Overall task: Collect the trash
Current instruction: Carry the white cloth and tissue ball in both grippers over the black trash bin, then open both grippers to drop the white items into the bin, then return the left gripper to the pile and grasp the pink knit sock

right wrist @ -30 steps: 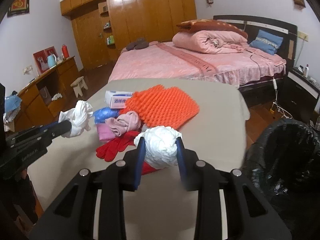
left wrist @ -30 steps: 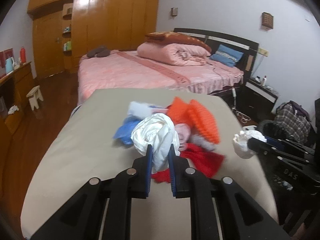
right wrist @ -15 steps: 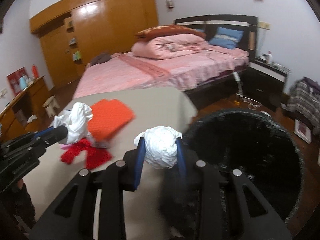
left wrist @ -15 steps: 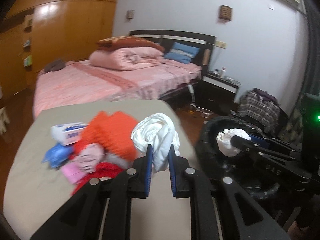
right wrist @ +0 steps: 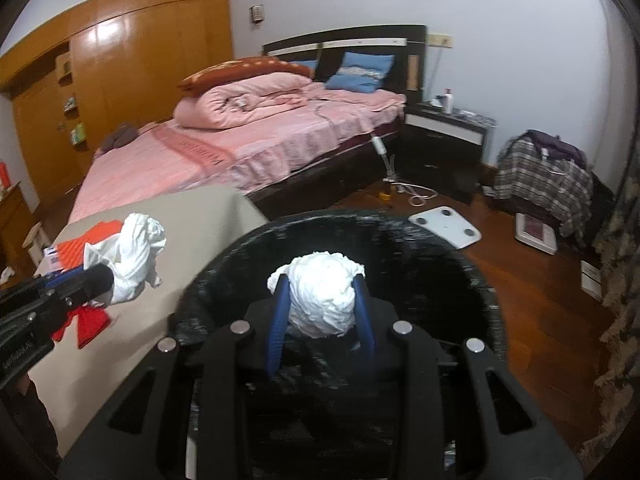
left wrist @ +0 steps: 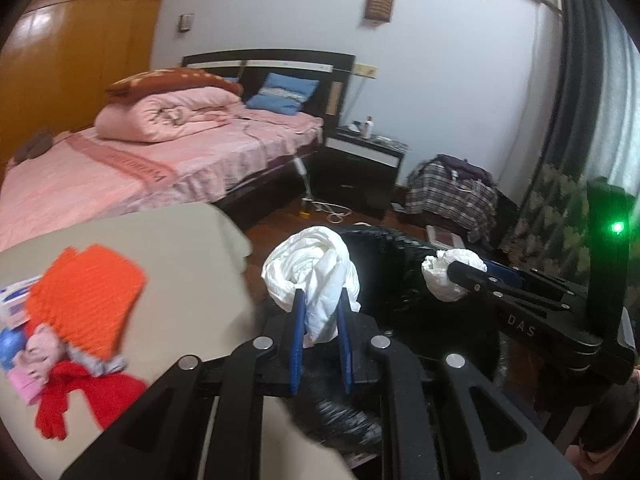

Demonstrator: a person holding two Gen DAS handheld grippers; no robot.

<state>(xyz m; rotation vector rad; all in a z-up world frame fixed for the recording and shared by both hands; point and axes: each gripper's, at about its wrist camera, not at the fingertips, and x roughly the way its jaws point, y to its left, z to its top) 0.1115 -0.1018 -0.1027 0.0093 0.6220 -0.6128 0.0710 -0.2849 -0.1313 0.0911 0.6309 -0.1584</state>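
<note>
My left gripper (left wrist: 320, 300) is shut on a crumpled white plastic bag (left wrist: 316, 272) and holds it over the near rim of the black-lined trash bin (left wrist: 384, 248). My right gripper (right wrist: 322, 284) is shut on a white ball of crumpled tissue (right wrist: 322, 296) and holds it over the open mouth of the bin (right wrist: 440, 288). The left gripper with its bag (right wrist: 134, 252) also shows at the left of the right wrist view, by the table edge. The right gripper with its tissue ball (left wrist: 450, 274) shows at the right of the left wrist view.
The beige table (left wrist: 192, 248) to the left holds an orange knit cloth (left wrist: 86, 296), red gloves (left wrist: 80, 396), pink items and a tissue pack (left wrist: 12, 300). Beyond are a pink bed (right wrist: 240, 148), a nightstand (right wrist: 444, 140), a white scale (right wrist: 444, 226) on the wooden floor and a plaid bag (right wrist: 540, 172).
Both grippers have swung right, away from the table's pile and over the black bin, each still holding its white trash.
</note>
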